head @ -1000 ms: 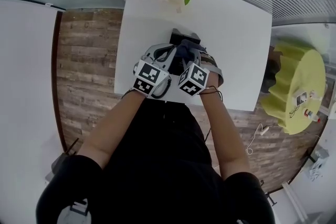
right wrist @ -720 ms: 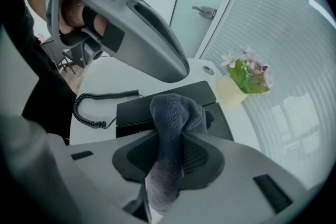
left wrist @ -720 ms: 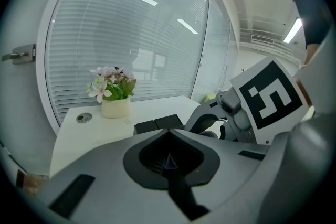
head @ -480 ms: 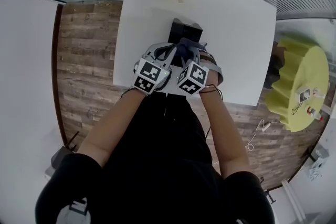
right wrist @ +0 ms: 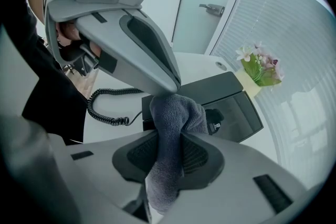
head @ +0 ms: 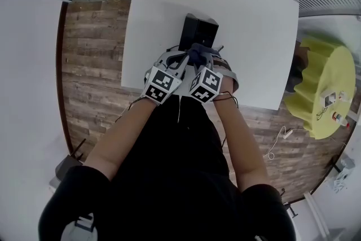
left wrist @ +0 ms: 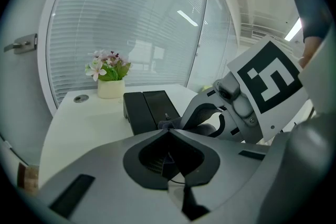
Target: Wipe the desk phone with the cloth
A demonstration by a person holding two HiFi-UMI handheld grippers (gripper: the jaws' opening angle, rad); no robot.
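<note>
Phone (head: 200, 31) sits in the middle of the table (head: 254, 36), just ahead of my 2 tongs. My right tongs (right wrist: 170, 136) are clamped on the grey cloth (right wrist: 173, 118), whose bunched end hangs over the phone's near edge. My left tongs (left wrist: 168, 132) are closed, seemingly on nothing, with their tip against the cloth. That tip could drag the cloth loose. The coiled cord (right wrist: 105, 110) could snag, and the unsteadied phone could slide under pressure.
</note>
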